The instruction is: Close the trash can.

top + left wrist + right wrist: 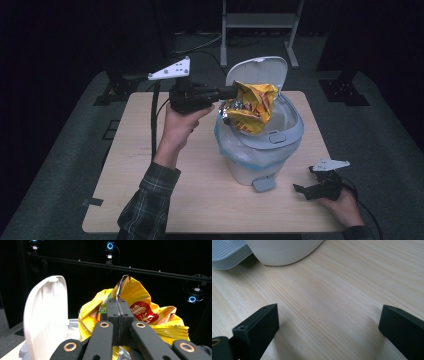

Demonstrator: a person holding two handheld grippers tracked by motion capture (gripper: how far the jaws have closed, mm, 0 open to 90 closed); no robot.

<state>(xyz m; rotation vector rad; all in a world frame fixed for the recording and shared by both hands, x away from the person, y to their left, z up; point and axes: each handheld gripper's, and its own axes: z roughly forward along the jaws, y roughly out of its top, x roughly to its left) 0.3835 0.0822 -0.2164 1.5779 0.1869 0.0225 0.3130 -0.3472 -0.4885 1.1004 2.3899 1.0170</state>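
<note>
Crumpled yellow snack bag (252,106) hangs over the open mouth of a small white bin (260,165), pinched by the left claw (231,93). In the left claw's own view the two black jaws are pressed flat together with a fold of the yellow bag (140,307) caught between them; the bag's red and green print shows just behind the jaw tips, and silver foil from its inside edge sticks up above them. The bag sits above the bin's rim, its lower edge near the pale blue liner (225,142) that is folded over the top of the bin; whether it touches the liner cannot be told. The bin's white lid (260,70) stands upright behind the bag, hinged at the far side, and in the left claw's view that lid (46,315) rises just left of the bag. A grey foot pedal (263,184) juts from the bin's base toward the person.

The left hand (177,125), in a plaid sleeve, holds its claw about level, pointing right toward the bin.

The right claw (306,190) rests low on the wooden surface (165,200), near the right front corner, well apart from the bag and a little right of the pedal. Its jaws stand wide apart with nothing between them, bare wood (329,302) showing in the gap, the bin's base (284,251) and pedal (227,253) beyond.
</note>
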